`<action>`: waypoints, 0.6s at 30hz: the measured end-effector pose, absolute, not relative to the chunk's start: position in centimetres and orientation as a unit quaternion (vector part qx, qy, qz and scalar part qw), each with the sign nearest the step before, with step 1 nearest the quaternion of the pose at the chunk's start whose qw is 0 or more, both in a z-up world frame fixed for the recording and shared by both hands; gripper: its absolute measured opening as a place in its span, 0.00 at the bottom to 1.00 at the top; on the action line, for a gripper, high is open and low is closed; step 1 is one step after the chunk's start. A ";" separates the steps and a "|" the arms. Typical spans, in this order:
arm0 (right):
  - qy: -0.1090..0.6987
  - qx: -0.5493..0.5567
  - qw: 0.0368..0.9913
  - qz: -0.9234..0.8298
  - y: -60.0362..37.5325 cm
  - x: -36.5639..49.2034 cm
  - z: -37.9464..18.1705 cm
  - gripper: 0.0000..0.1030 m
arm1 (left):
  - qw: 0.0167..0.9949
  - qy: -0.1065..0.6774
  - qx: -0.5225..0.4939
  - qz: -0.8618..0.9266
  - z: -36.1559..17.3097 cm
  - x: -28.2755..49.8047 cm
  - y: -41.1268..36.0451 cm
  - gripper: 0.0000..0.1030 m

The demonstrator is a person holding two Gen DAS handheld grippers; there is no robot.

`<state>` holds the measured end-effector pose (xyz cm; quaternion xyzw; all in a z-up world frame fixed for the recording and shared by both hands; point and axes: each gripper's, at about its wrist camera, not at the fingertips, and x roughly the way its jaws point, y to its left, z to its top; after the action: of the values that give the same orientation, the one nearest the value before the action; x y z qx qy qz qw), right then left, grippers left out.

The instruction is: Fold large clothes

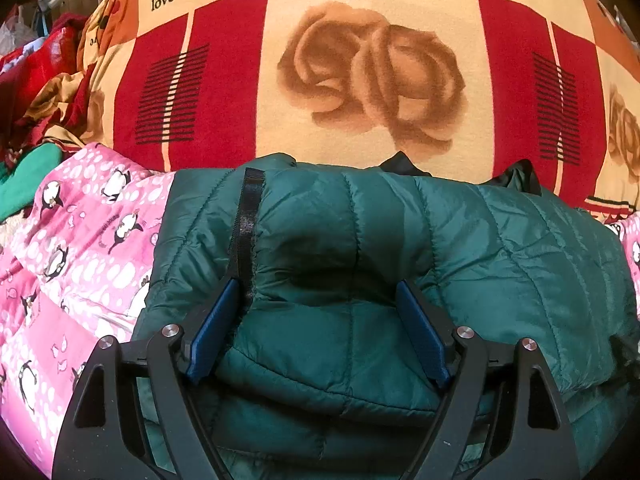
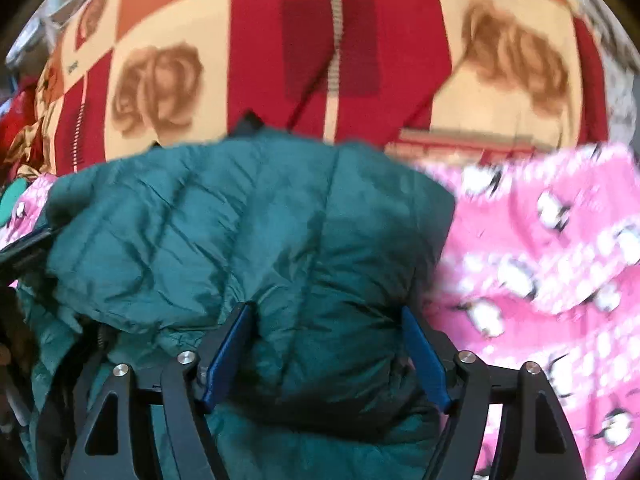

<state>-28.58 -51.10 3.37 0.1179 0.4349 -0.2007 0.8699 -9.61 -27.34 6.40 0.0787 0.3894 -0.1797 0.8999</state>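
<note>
**Green quilted jacket lies folded on the blankets, both grippers spread wide over it**

In the left wrist view, the green quilted jacket (image 1: pixel 360 240) fills the lower half of the picture, from about 8 o'clock round to 4 o'clock. It lies in a thick, doubled-over bundle, its far edge running across the middle of the frame. A black zipper strip (image 1: pixel 249 216) runs down its surface at about 9 o'clock of centre. The left gripper (image 1: pixel 318 294) hangs over the jacket with its fingers (image 1: pixel 214 332) set wide; puffy fabric bulges up between the blue pads, and the left pad sits right beside the zipper strip. Whether the pads press on the fabric cannot be told for sure; they look spread apart rather than clamped.

At 12 o'clock a red and cream blanket with rose prints (image 1: pixel 372 76) spreads behind the jacket. At 8 o'clock a pink penguin-print blanket (image 1: pixel 80 248) lies beside and under the jacket.

The right wrist view is blurred. The right gripper (image 2: pixel 326 310) is over the same jacket (image 2: pixel 240 220), its fingers (image 2: pixel 226 356) also wide, with a hump of green fabric between them. The pink blanket (image 2: pixel 540 260) lies at 3 o'clock, the rose blanket (image 2: pixel 280 40) at 12 o'clock.
</note>
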 end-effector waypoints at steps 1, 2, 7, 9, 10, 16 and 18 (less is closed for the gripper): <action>0.438 0.134 0.867 -0.198 -51.6 -28.5 2.8 0.76 | 0.901 0.388 0.079 -0.180 6.5 -9.7 -27.3 0.79; 0.439 0.148 0.864 -0.197 -52.0 -28.5 2.6 0.77 | 0.900 0.387 0.082 -0.181 6.7 -9.9 -27.2 0.79; 0.426 0.156 0.869 -0.198 -52.2 -29.7 3.7 0.77 | 0.901 0.382 0.090 -0.184 7.8 -11.1 -25.9 0.79; 0.416 0.147 0.874 -0.204 -51.8 -30.6 4.5 0.77 | 0.901 0.382 0.091 -0.184 8.0 -11.5 -25.3 0.79; 0.410 0.145 0.876 -0.207 -51.6 -31.1 4.9 0.77 | 0.901 0.383 0.090 -0.184 8.2 -11.7 -25.0 0.79; 0.402 0.137 0.881 -0.209 -50.3 -32.1 6.8 0.77 | 0.901 0.385 0.085 -0.182 9.0 -13.1 -23.4 0.79; 0.407 0.138 0.879 -0.207 -50.0 -32.4 7.0 0.77 | 0.900 0.387 0.085 -0.182 9.3 -13.7 -22.8 0.79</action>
<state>-32.39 -50.02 6.97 0.1378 0.4071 -0.2072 0.8788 -13.66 -22.77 9.33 0.0851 0.3874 -0.1819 0.8998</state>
